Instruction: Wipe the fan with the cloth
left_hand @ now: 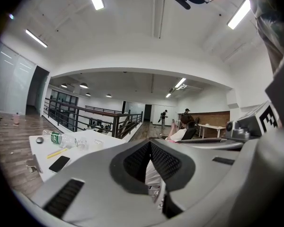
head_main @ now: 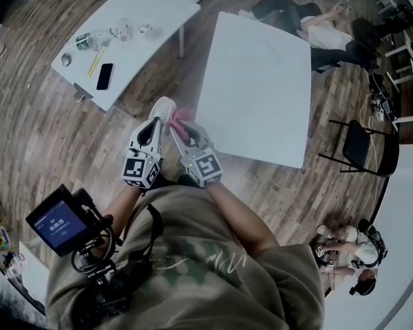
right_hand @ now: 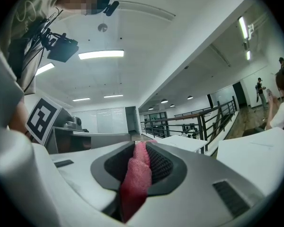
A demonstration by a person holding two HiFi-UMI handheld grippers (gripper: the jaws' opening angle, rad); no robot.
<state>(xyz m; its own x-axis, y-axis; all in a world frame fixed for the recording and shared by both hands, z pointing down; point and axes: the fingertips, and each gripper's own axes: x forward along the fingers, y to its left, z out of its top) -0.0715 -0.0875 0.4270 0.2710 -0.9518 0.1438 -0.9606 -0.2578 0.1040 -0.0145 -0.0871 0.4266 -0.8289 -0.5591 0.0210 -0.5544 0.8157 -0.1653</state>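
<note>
Clamps fan (head_main: 163, 108) tight in left gripper (head_main: 154, 122), in the air beside table (head_main: 261, 81) — pinches cloth (head_main: 184, 114) in right gripper (head_main: 182, 124), against fan. Appears mid-wipe — cannot tell how much remains.

cloth (right_hand: 135, 178): pink, fuzzy, bunched, pinched in right tool (right_hand: 141, 148) | fan (head_main: 162, 108): white, in left tool (left_hand: 150, 145), beside cloth

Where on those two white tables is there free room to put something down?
The big white table ahead is bare across its whole top. The smaller white table to its left is crowded at its left end, with a bottle, a yellow pencil and a black phone; its right end, nearest the big table, is free.
</note>
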